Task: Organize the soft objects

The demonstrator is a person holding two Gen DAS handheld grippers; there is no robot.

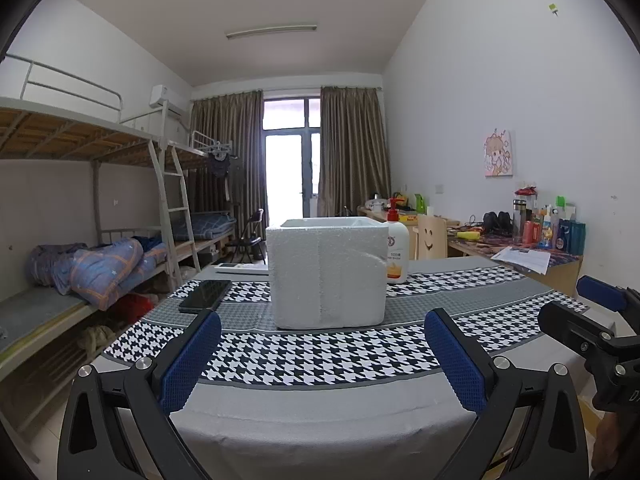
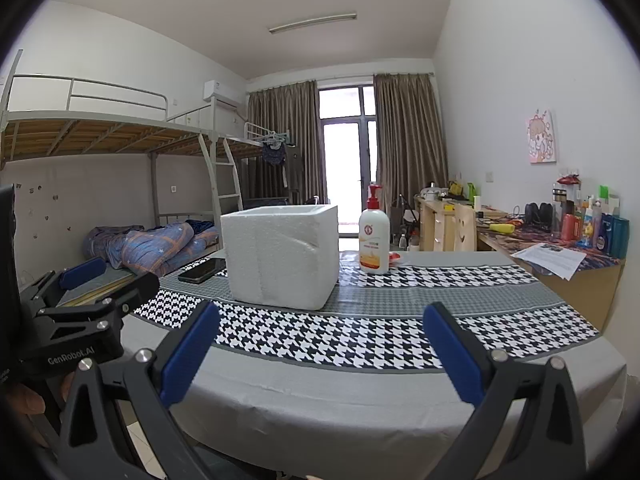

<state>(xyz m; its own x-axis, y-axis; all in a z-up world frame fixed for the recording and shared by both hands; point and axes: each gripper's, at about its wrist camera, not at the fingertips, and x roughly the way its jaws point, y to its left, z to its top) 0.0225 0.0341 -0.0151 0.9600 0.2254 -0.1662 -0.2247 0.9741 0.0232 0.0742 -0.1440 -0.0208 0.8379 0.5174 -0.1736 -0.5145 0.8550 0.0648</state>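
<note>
Fingers spread wide on both the left gripper and the right gripper, nothing held, both hovering at the near edge of the desk. Foam box sits upright mid-desk, phone to its left, lotion bottle behind-right. No soft objects visible from here. Best approach, I'd say: come in level and straddle the box walls squarely, squeezing gently since foam crumbles.

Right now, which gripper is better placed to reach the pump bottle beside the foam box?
Probably the right gripper: the pump bottle stands unobstructed in its view, while from the left gripper the foam box partly hides it. Both are open.
</note>
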